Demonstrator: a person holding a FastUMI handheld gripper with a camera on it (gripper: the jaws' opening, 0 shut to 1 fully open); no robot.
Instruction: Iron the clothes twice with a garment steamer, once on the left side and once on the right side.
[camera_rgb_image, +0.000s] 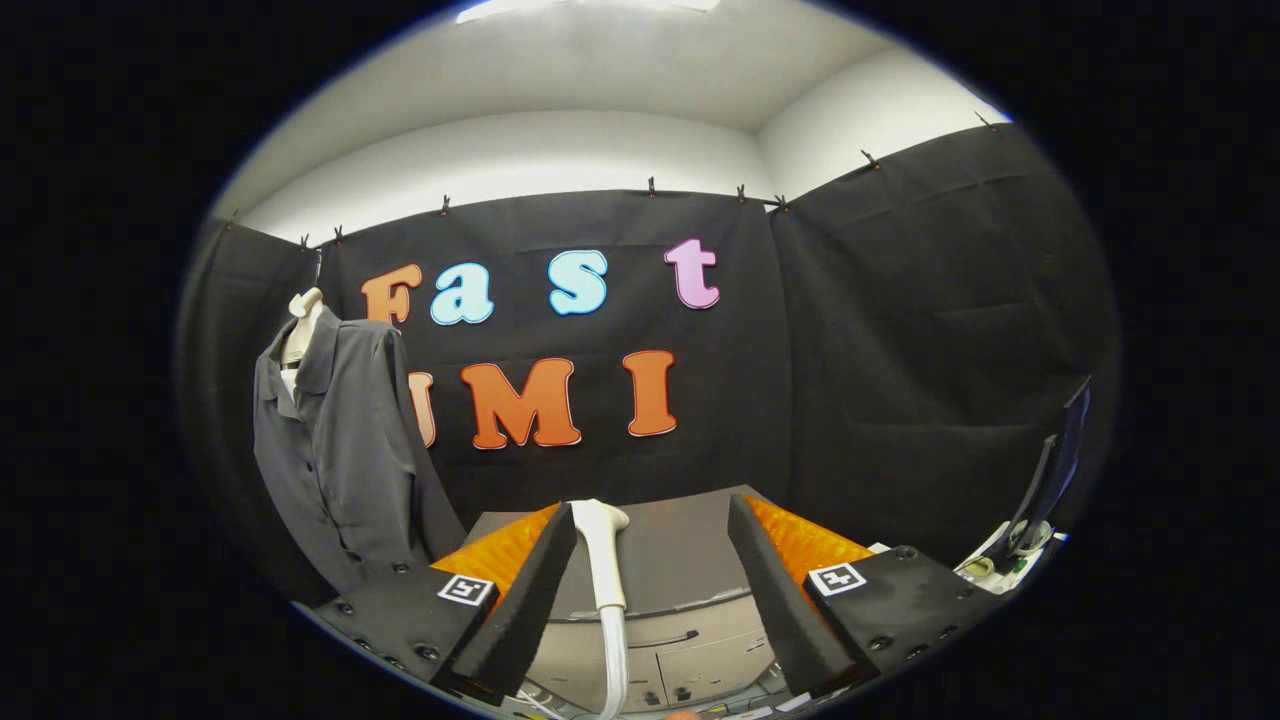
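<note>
Steamer (604, 560) stands upright between open tool (650, 600) fingers.

Plain dark grey on the collared fabric shirt (340, 440) over a cream mannequin neck (303, 320). White on the slim plastic garment steamer (605, 570). Black foam on the wedge-shaped fingers (525, 600), backed with ribbed orange, carrying black-and-white square markers. Flat grey on the bench (680, 560).

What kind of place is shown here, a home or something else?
Probably a staged recording booth, not a home: black cloth walls are clipped up around a grey cabinet, and a grey shirt hangs on a mannequin. The open gripper has a white steamer between its fingers.
</note>
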